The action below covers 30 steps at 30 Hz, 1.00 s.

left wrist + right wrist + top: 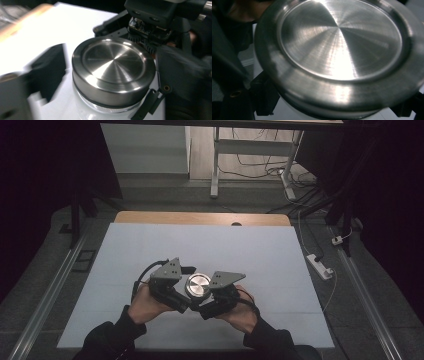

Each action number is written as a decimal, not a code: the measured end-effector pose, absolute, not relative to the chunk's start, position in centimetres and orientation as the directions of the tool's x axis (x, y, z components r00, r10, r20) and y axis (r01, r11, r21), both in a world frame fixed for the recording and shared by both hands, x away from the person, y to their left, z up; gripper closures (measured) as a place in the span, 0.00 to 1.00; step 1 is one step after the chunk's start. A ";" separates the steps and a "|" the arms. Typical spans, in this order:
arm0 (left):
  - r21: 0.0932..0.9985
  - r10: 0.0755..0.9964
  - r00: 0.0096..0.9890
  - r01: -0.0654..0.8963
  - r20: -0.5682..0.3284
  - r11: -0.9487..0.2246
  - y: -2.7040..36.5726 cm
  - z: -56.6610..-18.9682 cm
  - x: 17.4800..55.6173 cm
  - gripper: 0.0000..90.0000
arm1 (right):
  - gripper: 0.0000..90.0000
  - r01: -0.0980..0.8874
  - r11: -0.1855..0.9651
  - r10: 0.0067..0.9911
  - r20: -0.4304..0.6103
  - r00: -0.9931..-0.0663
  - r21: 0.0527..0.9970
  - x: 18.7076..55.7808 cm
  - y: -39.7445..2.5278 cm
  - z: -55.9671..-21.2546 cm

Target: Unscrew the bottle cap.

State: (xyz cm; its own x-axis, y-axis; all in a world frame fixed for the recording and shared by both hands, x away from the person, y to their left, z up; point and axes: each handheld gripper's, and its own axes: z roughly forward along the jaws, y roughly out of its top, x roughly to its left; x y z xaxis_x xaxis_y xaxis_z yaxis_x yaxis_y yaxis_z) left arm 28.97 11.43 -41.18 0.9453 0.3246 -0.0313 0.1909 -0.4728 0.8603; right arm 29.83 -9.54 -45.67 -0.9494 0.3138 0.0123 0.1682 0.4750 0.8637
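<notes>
No readable writing on brushed-steel lid [198, 285] of clear jar [100, 110]. Jar upright near front middle of white table [250, 255], between both grippers. Left gripper [172, 292] and right gripper [212, 297] angled inward from either side, hands curled round handles. Right jaws flank jar below lid, apparently clamping; left jaws spread, blurred. Cables, power strip [320, 266] on floor beyond.
</notes>
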 end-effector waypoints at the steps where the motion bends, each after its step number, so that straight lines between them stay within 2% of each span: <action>1: 0.855 0.286 0.957 0.179 -0.038 -0.486 11.7 -41.2 29.2 0.05 | 0.16 0.158 0.478 0.292 0.013 -0.956 0.864 29.8 -9.5 -45.6; 3: 0.855 0.226 0.973 0.161 -0.053 -0.493 12.1 -41.3 29.5 0.05 | 0.16 0.137 0.490 0.245 0.015 -0.969 0.861 29.6 -9.3 -45.5; 7: 0.849 0.103 0.993 0.100 -0.054 -0.519 12.2 -41.6 29.4 0.13 | 0.16 0.102 0.513 0.167 0.018 -0.986 0.852 28.9 -8.8 -45.6; 11: 0.829 0.068 0.998 0.045 -0.009 -0.557 11.8 -41.7 29.0 0.20 | 0.16 0.076 0.531 0.134 0.005 -0.991 0.844 28.6 -8.5 -45.7; 13: 0.830 0.099 0.995 0.045 0.013 -0.557 11.8 -41.6 28.7 0.21 | 0.16 0.073 0.531 0.139 -0.002 -0.990 0.844 28.6 -8.5 -45.7; 17: 0.842 0.275 0.959 0.094 0.067 -0.532 10.8 -41.4 27.8 0.22 | 0.16 0.111 0.504 0.212 0.002 -0.977 0.857 29.0 -8.9 -45.6; 18: 0.842 0.275 0.959 0.094 0.067 -0.532 10.8 -41.4 27.8 0.22 | 0.16 0.111 0.504 0.212 0.002 -0.977 0.857 29.0 -8.9 -45.6; 19: 0.852 0.381 0.919 0.114 0.105 -0.510 10.0 -41.4 27.3 0.22 | 0.16 0.144 0.485 0.279 0.003 -0.960 0.863 29.3 -9.1 -45.5; 21: 0.860 0.455 0.878 0.115 0.146 -0.497 9.3 -41.6 26.8 0.22 | 0.16 0.176 0.467 0.328 0.015 -0.945 0.866 29.5 -9.3 -45.5; 24: 0.868 0.481 0.861 0.105 0.164 -0.485 9.1 -41.6 26.6 0.22 | 0.16 0.186 0.460 0.354 0.012 -0.935 0.868 29.6 -9.5 -45.5; 30: 0.897 0.486 0.868 0.128 0.106 -0.423 10.0 -40.8 26.7 0.22 | 0.16 0.205 0.452 0.374 0.024 -0.927 0.868 29.9 -9.6 -45.7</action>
State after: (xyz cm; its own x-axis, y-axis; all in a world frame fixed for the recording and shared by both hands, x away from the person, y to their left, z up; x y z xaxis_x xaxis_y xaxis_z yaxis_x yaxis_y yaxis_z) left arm 26.69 9.98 -40.85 0.8677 0.4857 0.1056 0.1275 -0.4229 0.8972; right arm 29.87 -9.58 -45.71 -0.9269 0.3745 0.0244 0.2054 0.4519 0.8681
